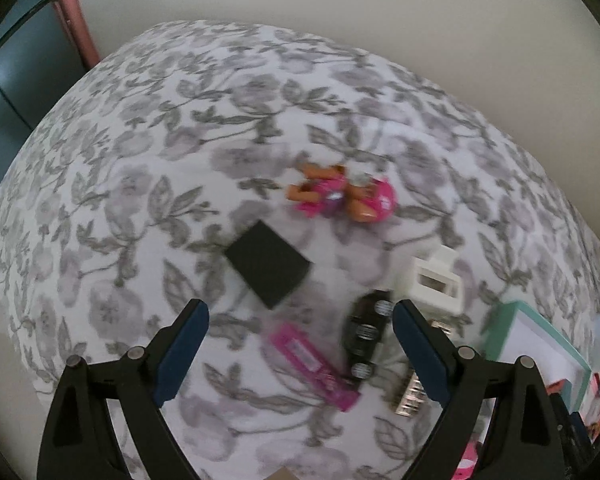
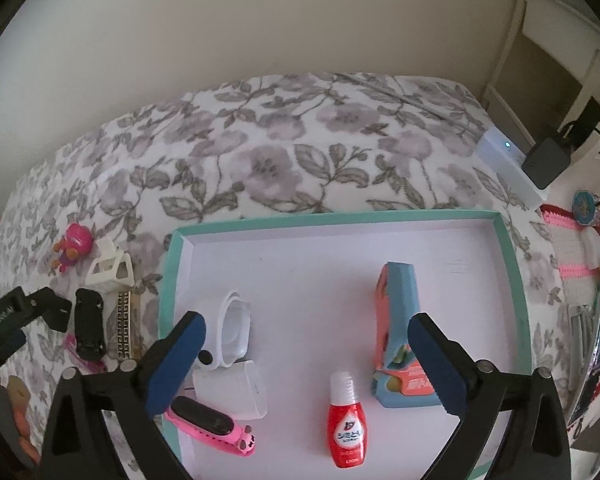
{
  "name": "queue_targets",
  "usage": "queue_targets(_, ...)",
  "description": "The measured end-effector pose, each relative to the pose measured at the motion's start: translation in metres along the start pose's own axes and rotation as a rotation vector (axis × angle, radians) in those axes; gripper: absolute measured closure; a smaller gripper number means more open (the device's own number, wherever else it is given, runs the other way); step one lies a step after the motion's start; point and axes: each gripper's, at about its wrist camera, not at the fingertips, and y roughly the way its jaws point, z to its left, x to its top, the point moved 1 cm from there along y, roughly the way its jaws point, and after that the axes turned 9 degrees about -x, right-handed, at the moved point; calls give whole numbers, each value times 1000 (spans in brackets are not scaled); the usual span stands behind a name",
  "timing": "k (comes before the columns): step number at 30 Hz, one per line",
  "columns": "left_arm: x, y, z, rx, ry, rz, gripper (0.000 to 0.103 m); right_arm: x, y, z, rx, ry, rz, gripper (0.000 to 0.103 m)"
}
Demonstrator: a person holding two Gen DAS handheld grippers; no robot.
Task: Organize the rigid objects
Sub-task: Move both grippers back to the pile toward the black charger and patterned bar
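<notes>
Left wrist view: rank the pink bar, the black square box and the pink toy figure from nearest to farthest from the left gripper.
1. Pink bar, between the fingers of the left gripper.
2. Black square box, just beyond, left of centre.
3. Pink toy figure, farthest, up the floral cover.

Tray [image 2: 512, 264] centre bare, carton [image 2: 400, 332] right, white cups [image 2: 234, 328] left

The right gripper [image 2: 304, 344] hangs wide open over the white tray [image 2: 512, 280], where a red bottle [image 2: 347, 428] lies near the front, a blue and orange box [image 2: 398, 332] beside it, and a pink watch [image 2: 212, 428] at the left
</notes>
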Motion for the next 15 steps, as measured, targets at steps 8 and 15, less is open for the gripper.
queue_targets(8, 12, -5, 36, 25, -53, -24, 10, 3, -9, 44, 117, -49, -26, 0)
queue_targets(15, 21, -6, 57, 15, -73, -34, 10, 0, -15, 102, 219, -156, -41, 0)
